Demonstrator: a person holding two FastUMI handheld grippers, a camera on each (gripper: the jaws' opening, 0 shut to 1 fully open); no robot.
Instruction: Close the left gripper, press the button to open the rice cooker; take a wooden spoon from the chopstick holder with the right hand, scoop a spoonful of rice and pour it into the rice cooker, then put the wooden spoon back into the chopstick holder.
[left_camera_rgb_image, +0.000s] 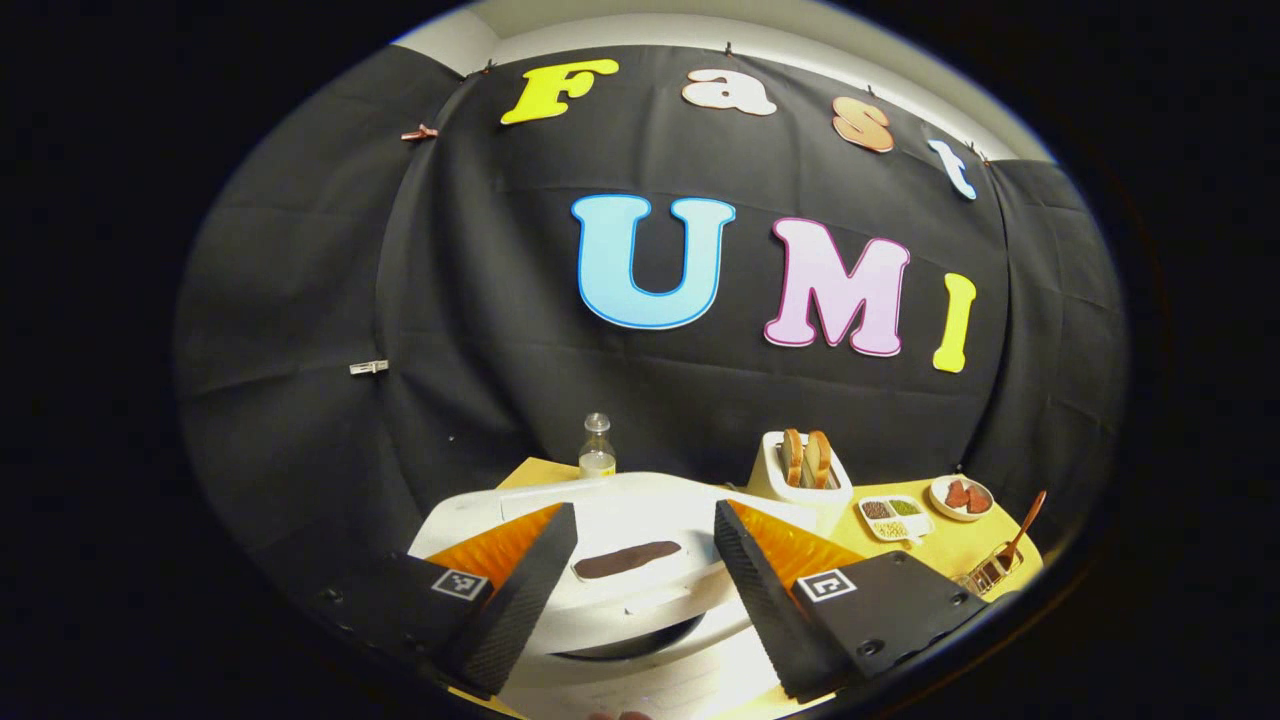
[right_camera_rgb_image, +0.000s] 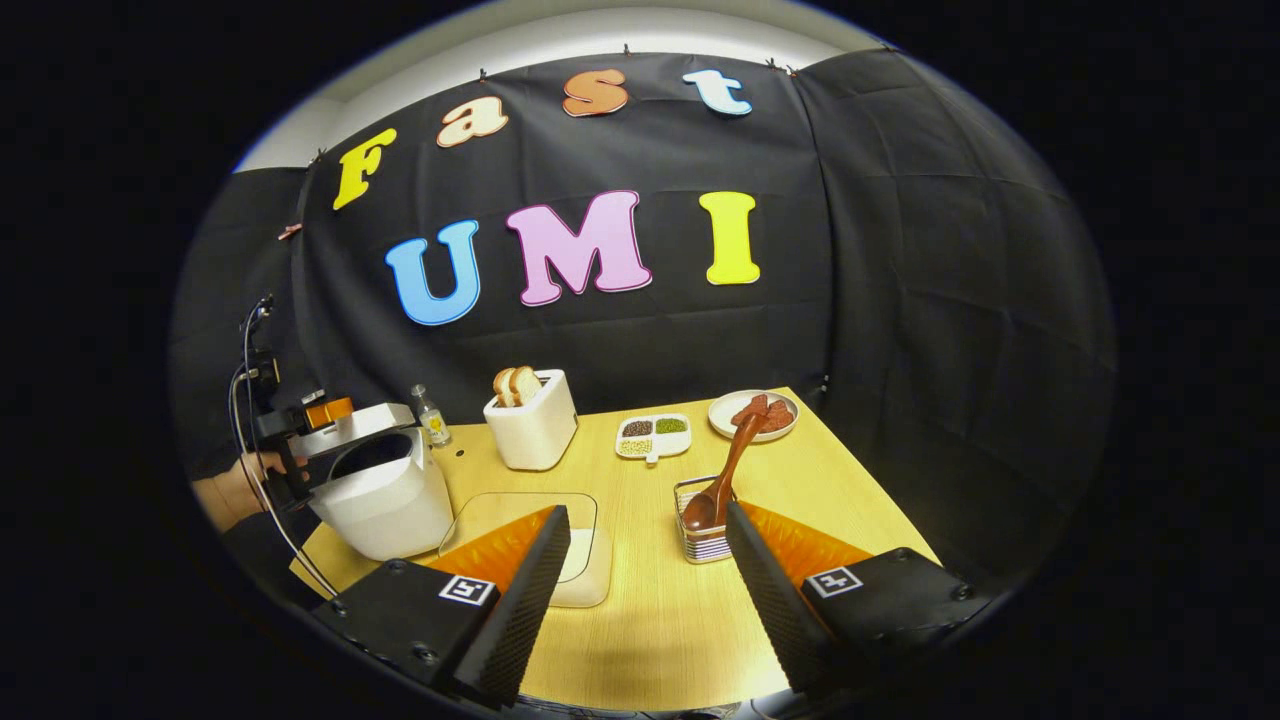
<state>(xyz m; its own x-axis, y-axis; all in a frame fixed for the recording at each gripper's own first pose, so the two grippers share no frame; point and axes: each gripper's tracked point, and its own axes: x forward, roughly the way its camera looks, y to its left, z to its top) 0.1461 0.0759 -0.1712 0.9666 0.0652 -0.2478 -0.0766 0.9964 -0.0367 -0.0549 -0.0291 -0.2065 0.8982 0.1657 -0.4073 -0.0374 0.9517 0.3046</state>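
Note:
The white rice cooker (right_camera_rgb_image: 385, 500) stands at the table's left, its lid tilted up over a dark gap. In the left gripper view the lid (left_camera_rgb_image: 640, 520) with a dark oval patch lies just under my left gripper (left_camera_rgb_image: 645, 590), which is open and holds nothing. The right gripper view shows that gripper (right_camera_rgb_image: 330, 412) above the lid, held by a hand. A wooden spoon (right_camera_rgb_image: 728, 465) leans bowl-down in the wire chopstick holder (right_camera_rgb_image: 705, 545). My right gripper (right_camera_rgb_image: 645, 590) is open, low over the table, the holder just beyond its right finger. A clear rice container (right_camera_rgb_image: 520, 520) sits behind its left finger.
A white toaster (right_camera_rgb_image: 535, 425) with bread slices, a small bottle (right_camera_rgb_image: 430, 415), a divided dish of beans (right_camera_rgb_image: 653, 436) and a plate of reddish pieces (right_camera_rgb_image: 755, 413) line the back of the yellow table (right_camera_rgb_image: 650, 620). The table's right edge runs near the plate.

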